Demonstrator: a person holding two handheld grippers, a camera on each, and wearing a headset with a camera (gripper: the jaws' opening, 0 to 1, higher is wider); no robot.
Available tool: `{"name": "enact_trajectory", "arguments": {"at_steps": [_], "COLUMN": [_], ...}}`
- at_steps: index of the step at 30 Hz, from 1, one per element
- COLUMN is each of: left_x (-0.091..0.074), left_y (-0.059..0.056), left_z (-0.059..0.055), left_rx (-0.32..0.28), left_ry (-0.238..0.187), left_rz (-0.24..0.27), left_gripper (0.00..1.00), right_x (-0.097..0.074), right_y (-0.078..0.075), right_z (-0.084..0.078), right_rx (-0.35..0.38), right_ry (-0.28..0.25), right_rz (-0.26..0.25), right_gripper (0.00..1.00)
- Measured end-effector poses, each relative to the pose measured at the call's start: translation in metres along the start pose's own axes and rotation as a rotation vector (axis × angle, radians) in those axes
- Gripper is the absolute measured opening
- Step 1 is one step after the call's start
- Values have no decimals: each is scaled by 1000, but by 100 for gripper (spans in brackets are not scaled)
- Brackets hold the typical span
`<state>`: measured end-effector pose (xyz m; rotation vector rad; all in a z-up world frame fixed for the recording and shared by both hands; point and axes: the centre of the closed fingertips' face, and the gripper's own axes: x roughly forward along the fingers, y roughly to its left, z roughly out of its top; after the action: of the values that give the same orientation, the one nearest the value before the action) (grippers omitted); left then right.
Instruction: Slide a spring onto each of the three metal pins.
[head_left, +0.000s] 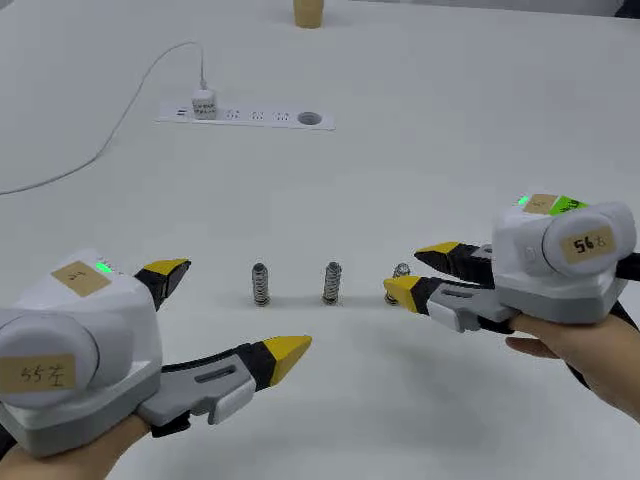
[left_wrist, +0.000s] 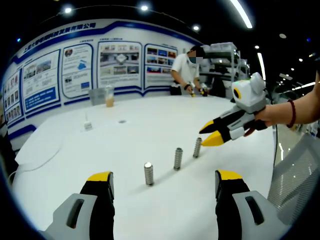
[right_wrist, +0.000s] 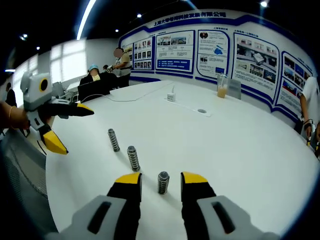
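Three upright metal pins stand in a row on the white table, each with a spring on it: the left spring, the middle spring and the right spring. My right gripper is open, with its yellow tips on either side of the right spring, and there is a gap on both sides. In the right gripper view the other two springs stand further off. My left gripper is wide open and holds nothing, just short of the left spring.
A white power strip with a plugged-in charger and its cable lies further back on the table. A tan cup stands at the far edge. People stand beyond the table.
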<state>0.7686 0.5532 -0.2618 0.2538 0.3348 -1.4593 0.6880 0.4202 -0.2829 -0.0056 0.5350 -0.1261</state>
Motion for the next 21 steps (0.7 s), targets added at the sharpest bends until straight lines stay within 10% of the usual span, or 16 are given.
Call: {"name": "enact_trajectory", "arguments": {"at_steps": [21], "left_x": [-23], "left_y": [7], "left_z": [-3], "left_rx": [-30], "left_ry": [42], "left_rz": [-10], "left_gripper": [88], "right_x": [-43], "right_y": [26], "right_z": [13], "right_rx": [109], "right_ry": [-49], "right_rz": [17], "right_gripper": [62]}}
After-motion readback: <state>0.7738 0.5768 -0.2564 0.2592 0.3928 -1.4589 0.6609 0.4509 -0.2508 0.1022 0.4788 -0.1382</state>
